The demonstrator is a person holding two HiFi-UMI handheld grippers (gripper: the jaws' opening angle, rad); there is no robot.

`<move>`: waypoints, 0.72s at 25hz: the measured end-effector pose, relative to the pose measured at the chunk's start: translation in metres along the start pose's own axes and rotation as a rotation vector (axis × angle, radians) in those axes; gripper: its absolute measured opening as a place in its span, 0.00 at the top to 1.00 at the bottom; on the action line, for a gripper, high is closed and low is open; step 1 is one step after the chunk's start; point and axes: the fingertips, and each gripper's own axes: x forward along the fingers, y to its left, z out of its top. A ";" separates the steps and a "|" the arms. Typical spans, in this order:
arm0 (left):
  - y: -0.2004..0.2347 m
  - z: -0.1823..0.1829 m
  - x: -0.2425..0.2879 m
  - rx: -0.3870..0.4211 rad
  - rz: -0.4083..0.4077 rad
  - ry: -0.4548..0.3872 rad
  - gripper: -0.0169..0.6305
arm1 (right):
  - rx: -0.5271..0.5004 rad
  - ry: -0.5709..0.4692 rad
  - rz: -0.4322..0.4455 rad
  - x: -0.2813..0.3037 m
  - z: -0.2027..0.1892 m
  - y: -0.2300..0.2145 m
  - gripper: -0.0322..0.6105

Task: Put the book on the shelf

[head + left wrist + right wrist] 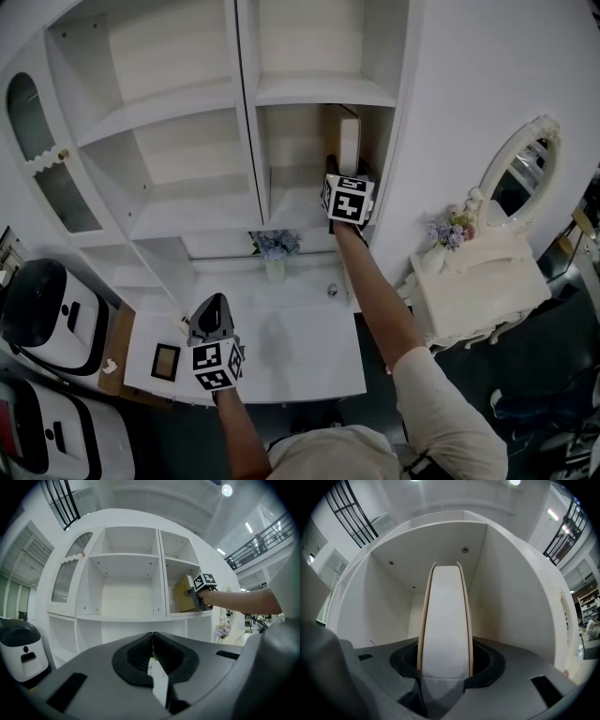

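Note:
A book with tan covers and white page edges point(345, 141) stands upright inside the right-hand compartment of the white shelf unit point(246, 103), close to that compartment's right wall. My right gripper point(342, 171) is shut on the book, its arm stretched out to the shelf. In the right gripper view the book point(445, 616) fills the space between the jaws of the right gripper point(445, 663), page edge towards me. From the left gripper view the book point(184, 595) shows in the same compartment. My left gripper point(212, 311) hangs over the white table point(300, 361), its jaws together and nothing in the left gripper point(153, 641).
A small vase of blue flowers point(274, 246) stands at the back of the table. A small framed picture point(166, 361) lies at its left end. A white dressing table with an oval mirror point(487, 272) is at the right. White rounded machines point(47, 314) stand at the left.

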 end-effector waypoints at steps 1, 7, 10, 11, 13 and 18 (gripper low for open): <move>0.000 0.000 0.000 0.000 0.000 -0.001 0.95 | 0.000 0.010 0.000 0.003 -0.002 -0.001 0.58; -0.009 0.003 0.003 0.006 -0.022 -0.010 0.95 | 0.009 0.068 0.011 0.020 -0.016 -0.002 0.58; -0.017 0.005 0.006 0.009 -0.040 -0.012 0.95 | 0.006 0.085 0.011 0.025 -0.018 -0.005 0.58; -0.020 0.006 0.007 0.008 -0.046 -0.013 0.95 | 0.002 0.088 0.011 0.026 -0.018 -0.005 0.58; -0.029 0.009 0.010 0.009 -0.064 -0.018 0.95 | -0.001 0.091 0.005 0.030 -0.018 -0.007 0.58; -0.064 0.020 0.018 0.033 -0.129 -0.037 0.95 | -0.011 0.093 -0.035 0.036 -0.017 -0.012 0.59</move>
